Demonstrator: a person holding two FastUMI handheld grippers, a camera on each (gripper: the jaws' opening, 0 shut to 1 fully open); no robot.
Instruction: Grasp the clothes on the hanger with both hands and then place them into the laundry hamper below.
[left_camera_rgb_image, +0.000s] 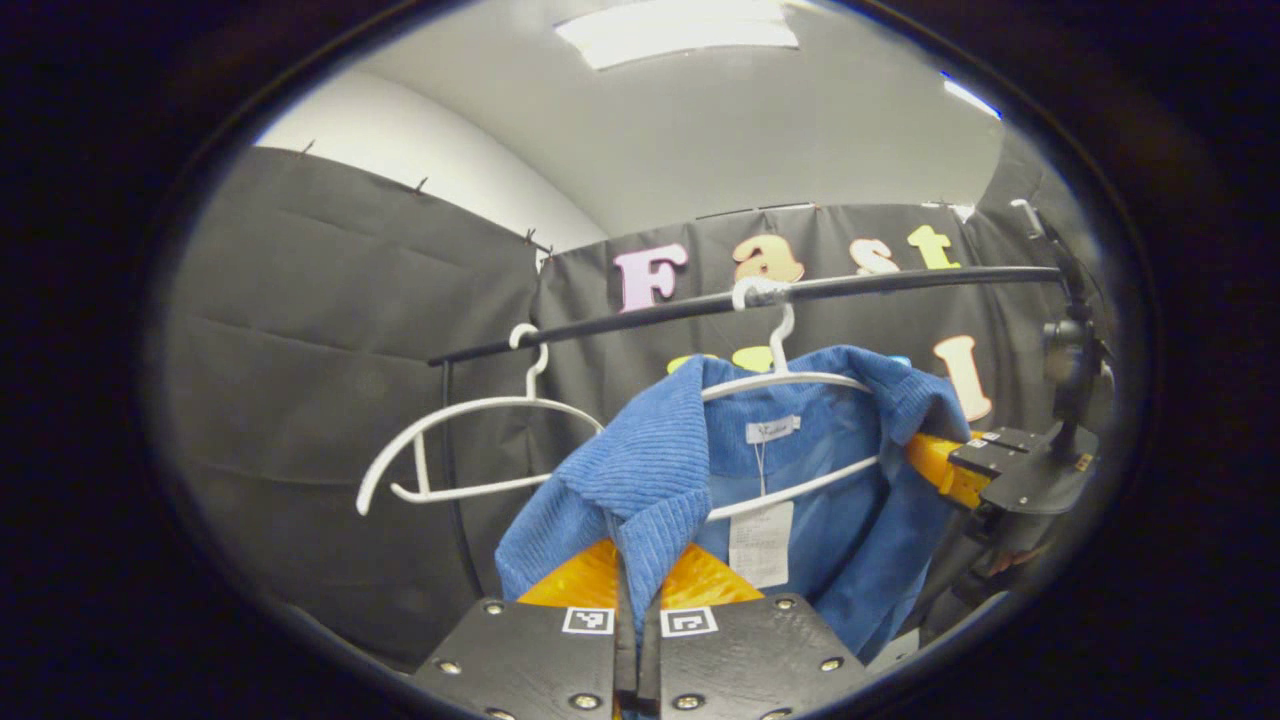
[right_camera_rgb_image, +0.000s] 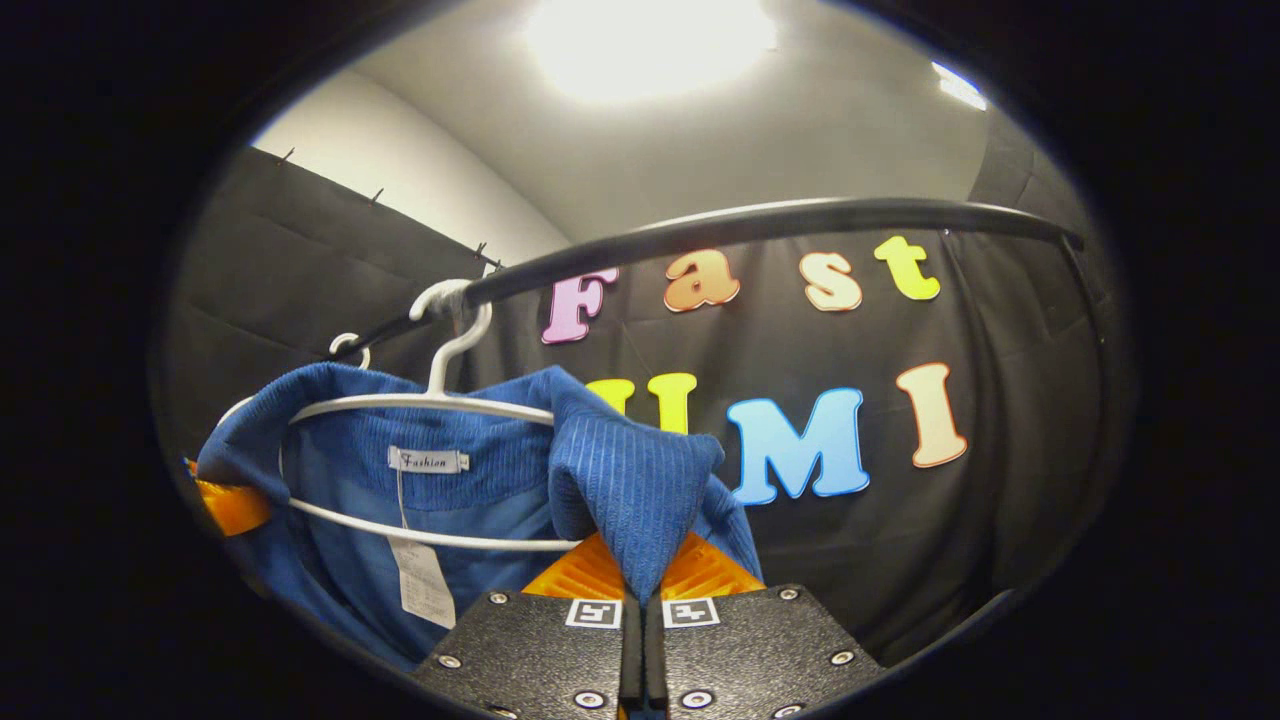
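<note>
blue corduroy jacket (left_camera_rgb_image: 830, 520) hangs on white hanger (left_camera_rgb_image: 790, 380) hooked over black rail (left_camera_rgb_image: 900, 280); left gripper (left_camera_rgb_image: 636, 590) clamped tight on jacket's collar flap, orange fingers (left_camera_rgb_image: 575, 580) pinching fabric; right gripper (right_camera_rgb_image: 632, 570) pinches opposite collar/shoulder fold same way; second white hanger (left_camera_rgb_image: 470, 450) bare, further along rail; right gripper also visible at jacket's far shoulder in left gripper view

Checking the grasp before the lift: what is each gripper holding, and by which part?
Both hold the blue corduroy jacket by its collar: the left gripper pinches one collar flap, the right gripper the other. The jacket hangs on the white hanger.
</note>
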